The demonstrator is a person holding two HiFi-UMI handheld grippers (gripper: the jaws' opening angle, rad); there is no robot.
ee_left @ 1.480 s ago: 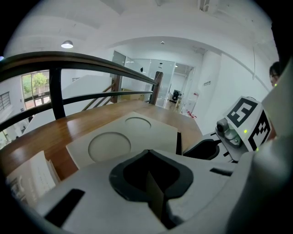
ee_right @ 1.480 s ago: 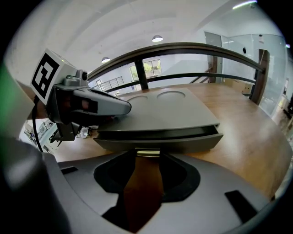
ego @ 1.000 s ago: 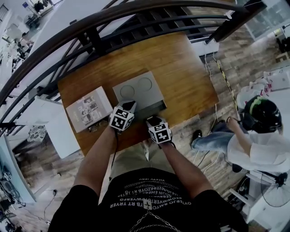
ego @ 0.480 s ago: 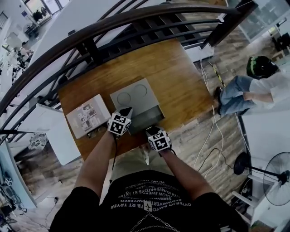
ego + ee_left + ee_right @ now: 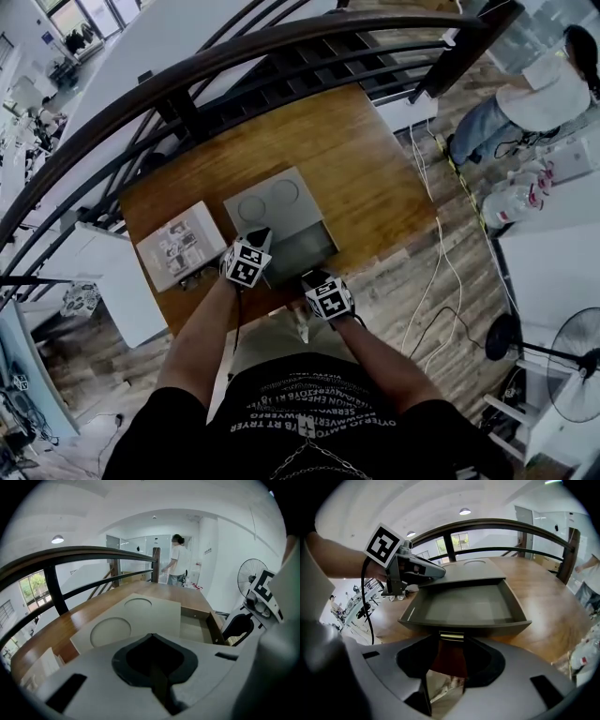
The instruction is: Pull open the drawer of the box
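Left gripper [image 5: 260, 237], jaws together and empty, presses on the box [image 5: 272, 204] at the wooden table's [image 5: 375, 159] near side. Right gripper [image 5: 449, 653] is clamped on the pull tab [image 5: 451, 636]. The drawer [image 5: 464, 606] stands well out, so opening looks nearly complete. Next, draw straight back. The table edge is close and the operator's body limits travel.

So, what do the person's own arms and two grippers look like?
The left gripper and the right gripper are grey, each carrying a white cube with black square markers. A black cable runs from the left one along the arm. The person wears a black short-sleeved T-shirt with pale lettering; the forearms are bare.
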